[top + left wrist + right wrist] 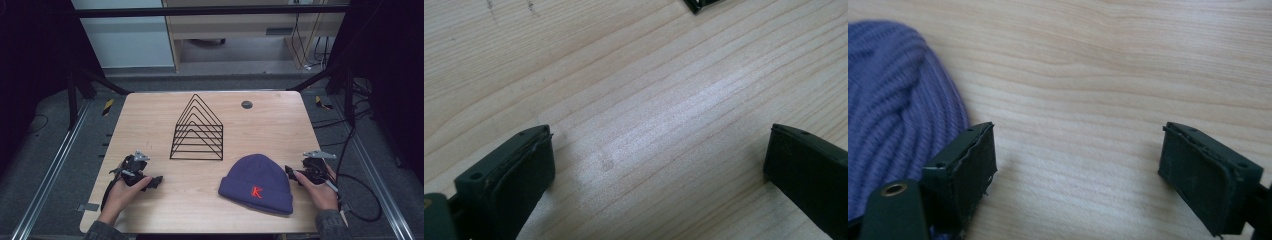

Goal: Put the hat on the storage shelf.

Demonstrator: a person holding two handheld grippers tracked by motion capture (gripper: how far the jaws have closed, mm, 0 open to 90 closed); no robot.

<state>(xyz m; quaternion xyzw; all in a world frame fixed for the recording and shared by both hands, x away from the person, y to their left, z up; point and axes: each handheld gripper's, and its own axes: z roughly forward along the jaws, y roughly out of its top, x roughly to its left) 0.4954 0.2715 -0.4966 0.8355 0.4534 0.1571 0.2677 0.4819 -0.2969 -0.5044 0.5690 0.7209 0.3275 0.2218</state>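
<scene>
While both grippers gape empty, a ribbed knit beanie point(257, 182) lies beside a triangular wire rack point(198, 130).

Dim surroundings, soft overhead glare, blurred jaws

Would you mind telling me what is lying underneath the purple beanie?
The purple beanie lies flat on the wooden table, near its front edge. Whatever might be under or inside it is covered by the knit.

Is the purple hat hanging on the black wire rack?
No, the purple hat lies flat on the wooden table, in front of the black wire rack and apart from it.
</scene>
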